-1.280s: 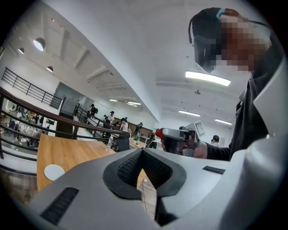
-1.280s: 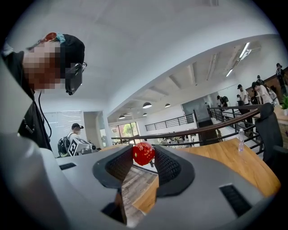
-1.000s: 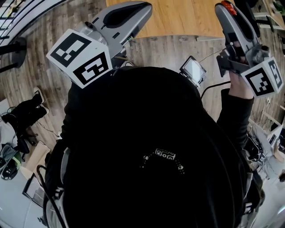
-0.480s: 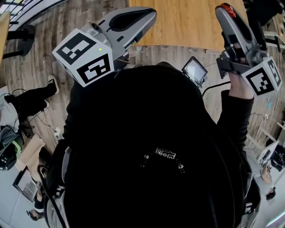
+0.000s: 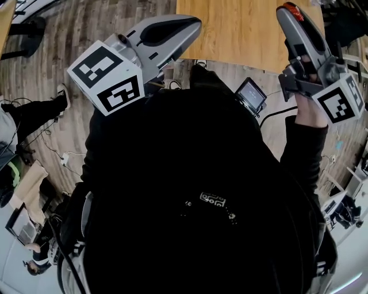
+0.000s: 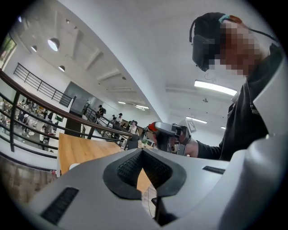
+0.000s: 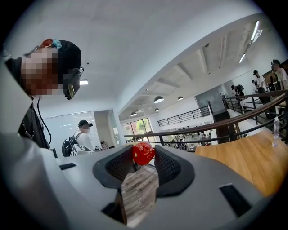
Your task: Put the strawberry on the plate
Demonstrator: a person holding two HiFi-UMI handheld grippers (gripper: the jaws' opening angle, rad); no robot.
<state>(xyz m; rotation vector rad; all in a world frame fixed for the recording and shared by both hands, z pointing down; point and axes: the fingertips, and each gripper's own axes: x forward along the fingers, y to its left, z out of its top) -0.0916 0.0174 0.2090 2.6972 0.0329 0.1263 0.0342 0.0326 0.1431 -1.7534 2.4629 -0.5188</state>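
Note:
A small red strawberry is pinched between the tips of my right gripper, which is shut on it. In the head view that gripper is raised at the upper right, with the strawberry at its tip over the far side of a wooden table. My left gripper is held up at the upper left, its tip at the table's near edge. Its jaws meet at the tips with nothing between them. No plate shows in any view.
My dark-clad body fills the middle of the head view. A small screen on a cable hangs below the table edge. Another person's legs and cables lie on the wood floor at left. A railing and a bottle stand beyond the table.
The floor and table have swung rightward in the head view as the body turns. Both grippers keep their raised poses, and the strawberry stays in the right one.

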